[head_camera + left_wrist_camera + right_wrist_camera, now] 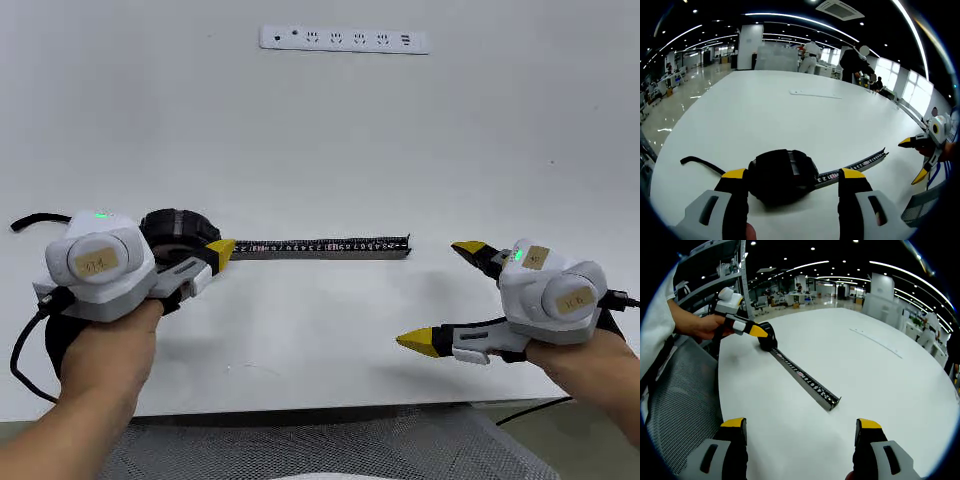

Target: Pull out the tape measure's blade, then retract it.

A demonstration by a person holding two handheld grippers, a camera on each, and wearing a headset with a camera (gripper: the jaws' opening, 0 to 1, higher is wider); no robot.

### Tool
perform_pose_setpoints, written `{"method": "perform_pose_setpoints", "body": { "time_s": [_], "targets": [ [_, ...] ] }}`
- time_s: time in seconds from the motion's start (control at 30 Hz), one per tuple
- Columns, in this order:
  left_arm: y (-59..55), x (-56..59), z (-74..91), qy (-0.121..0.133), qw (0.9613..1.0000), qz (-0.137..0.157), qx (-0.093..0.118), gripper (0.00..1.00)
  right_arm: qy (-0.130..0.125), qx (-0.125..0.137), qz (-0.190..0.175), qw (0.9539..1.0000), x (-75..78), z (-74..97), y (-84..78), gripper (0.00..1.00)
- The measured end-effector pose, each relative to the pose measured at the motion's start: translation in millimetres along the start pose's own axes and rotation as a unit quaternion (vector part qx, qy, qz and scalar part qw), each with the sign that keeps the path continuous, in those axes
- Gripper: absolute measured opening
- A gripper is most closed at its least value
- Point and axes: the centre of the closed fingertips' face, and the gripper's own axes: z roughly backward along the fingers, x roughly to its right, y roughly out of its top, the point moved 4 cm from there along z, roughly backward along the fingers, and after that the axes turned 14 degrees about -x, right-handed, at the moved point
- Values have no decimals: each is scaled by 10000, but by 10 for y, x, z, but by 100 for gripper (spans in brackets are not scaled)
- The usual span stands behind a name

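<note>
We find left gripper (793,173) astride the rigid case (175,232), clamp unclear; right gripper (442,294) gapes empty. We judge blade (320,246) springy: pinch its end hook (407,243).

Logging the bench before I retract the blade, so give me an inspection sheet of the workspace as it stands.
Surface: white table, flat and plain.
Job's things: black tape measure case; blade pulled out, lying flat on the table.
Clutter: power strip near the far edge.
Grippers: left hand-held gripper open, jaws either side of the case; right hand-held gripper open, apart from the blade's tip.
Cables: black cable trailing from the left hand-held gripper; black cord beside the case.
Surroundings: people at the table's far end; shelving.
</note>
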Motion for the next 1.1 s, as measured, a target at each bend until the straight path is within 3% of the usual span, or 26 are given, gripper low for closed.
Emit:
{"method": "perform_pose_setpoints", "body": {
  "time_s": [0.4, 1.1],
  "targets": [
    [14, -44, -48, 439, 9988, 217, -20, 62, -8, -38, 160, 9999, 188, -88, 120, 82],
    [9, -105, -112, 608, 9974, 383, -96, 58, 231, -297, 747, 9965, 396, -284, 232, 56]
  ]
}}
